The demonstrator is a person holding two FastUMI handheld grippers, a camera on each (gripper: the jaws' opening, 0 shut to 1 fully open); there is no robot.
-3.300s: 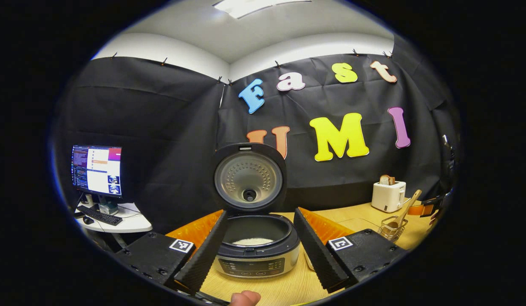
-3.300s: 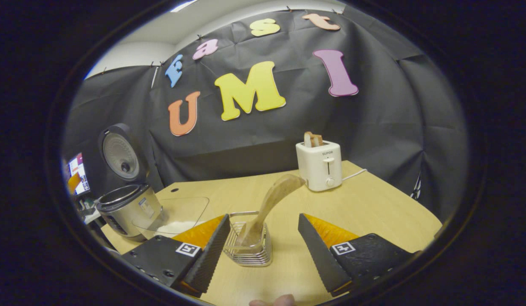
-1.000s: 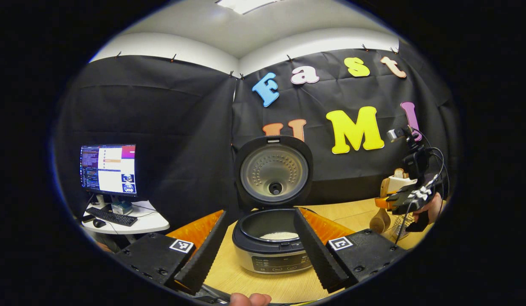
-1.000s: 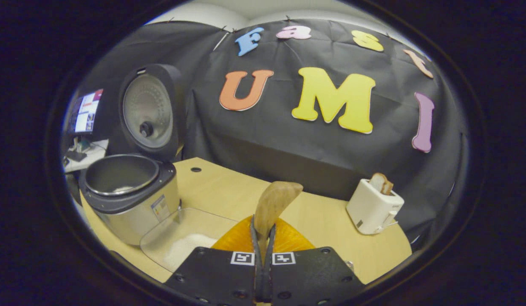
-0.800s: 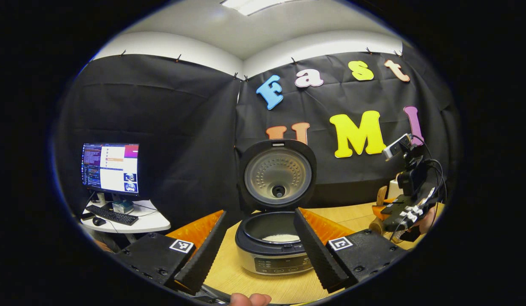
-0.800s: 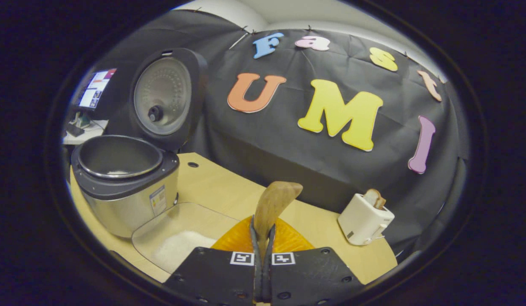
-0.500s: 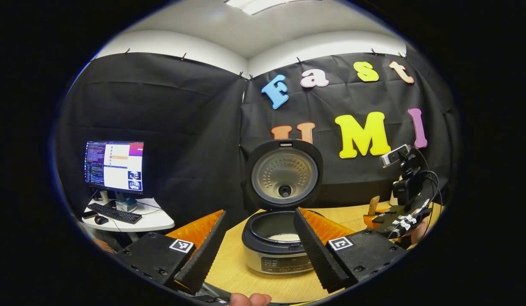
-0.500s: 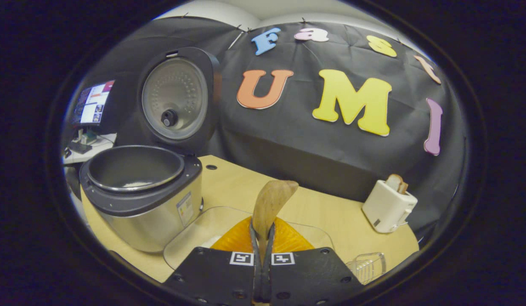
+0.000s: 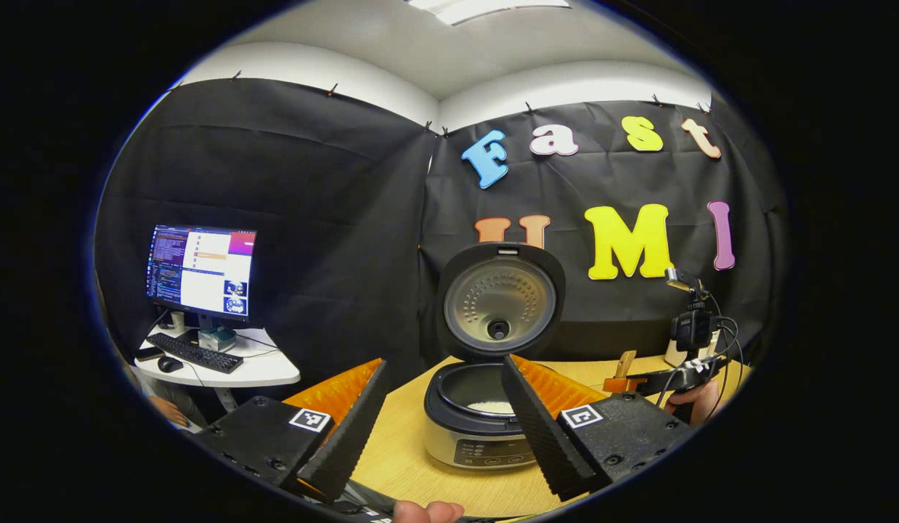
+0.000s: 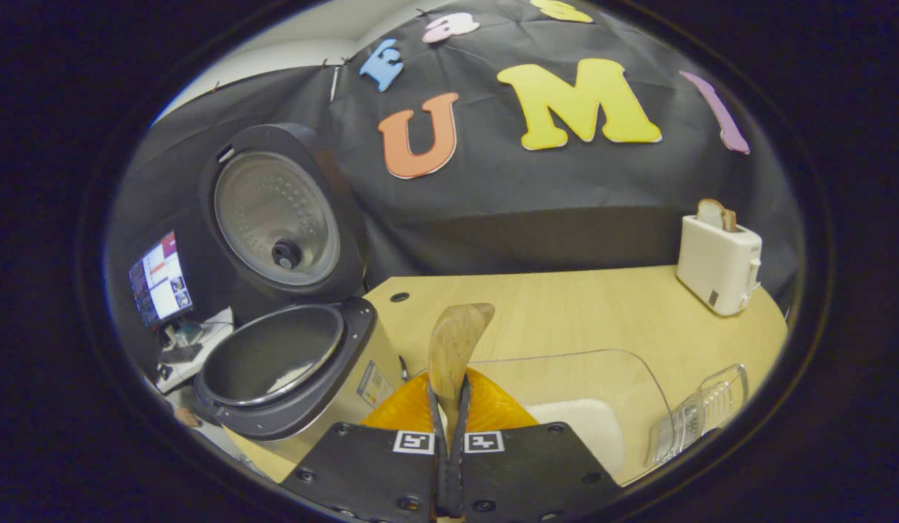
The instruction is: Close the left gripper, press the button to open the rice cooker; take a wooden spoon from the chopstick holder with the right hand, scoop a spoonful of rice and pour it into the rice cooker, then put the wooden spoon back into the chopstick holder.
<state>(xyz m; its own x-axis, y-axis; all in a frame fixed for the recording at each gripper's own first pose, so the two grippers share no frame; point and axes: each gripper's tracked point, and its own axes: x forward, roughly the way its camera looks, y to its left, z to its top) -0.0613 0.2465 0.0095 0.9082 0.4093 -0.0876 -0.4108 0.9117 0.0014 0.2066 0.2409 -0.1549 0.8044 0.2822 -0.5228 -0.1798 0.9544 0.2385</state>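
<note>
The rice cooker (image 9: 478,436) stands on the wooden table with its lid (image 9: 502,301) up and some white rice (image 9: 489,407) in the pot. My left gripper (image 9: 444,361) hangs open in front of it, touching nothing. My right gripper (image 10: 449,392) is shut on the wooden spoon (image 10: 457,341), whose end sticks up past the fingers. It hovers beside the cooker (image 10: 290,370), over a clear tray (image 10: 638,392) of rice. In the left gripper view the right gripper (image 9: 642,379) is at the far right, held by a hand, with the spoon (image 9: 627,362).
The wire chopstick holder (image 10: 700,414) stands right of the tray. A white toaster (image 10: 718,261) with bread sits at the table's back right. A monitor (image 9: 202,269) and keyboard on a small white desk (image 9: 261,370) stand left of the table.
My right gripper shut on the spoon, lifted it out of the holder and carried it left and down to the rice tray beside the cooker. The left gripper stayed open and drifted slightly.
</note>
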